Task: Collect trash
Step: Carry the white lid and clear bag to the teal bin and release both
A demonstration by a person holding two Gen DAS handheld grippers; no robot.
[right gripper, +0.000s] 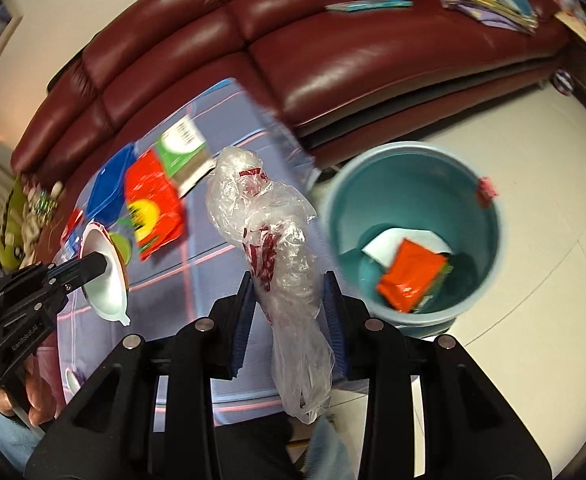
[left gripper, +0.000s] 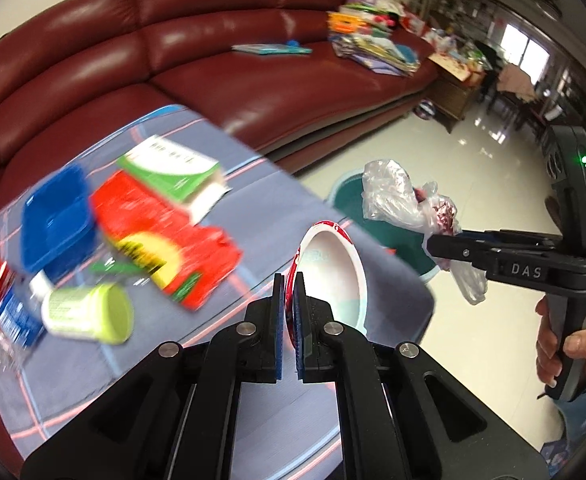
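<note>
Left tongs (left gripper: pixel 289 300): clamped on rim of paper bowl (left gripper: pixel 335 276), above tabletop (left gripper: pixel 253 184) edge. Light, thin-walled, easily crushed; grip at rim only. Right tongs (right gripper: pixel 291 300): closed around crumpled plastic bag (right gripper: pixel 277 248), near teal bin (right gripper: pixel 409 232). Soft, slippery, weightless; pinch at bunched middle.
</note>
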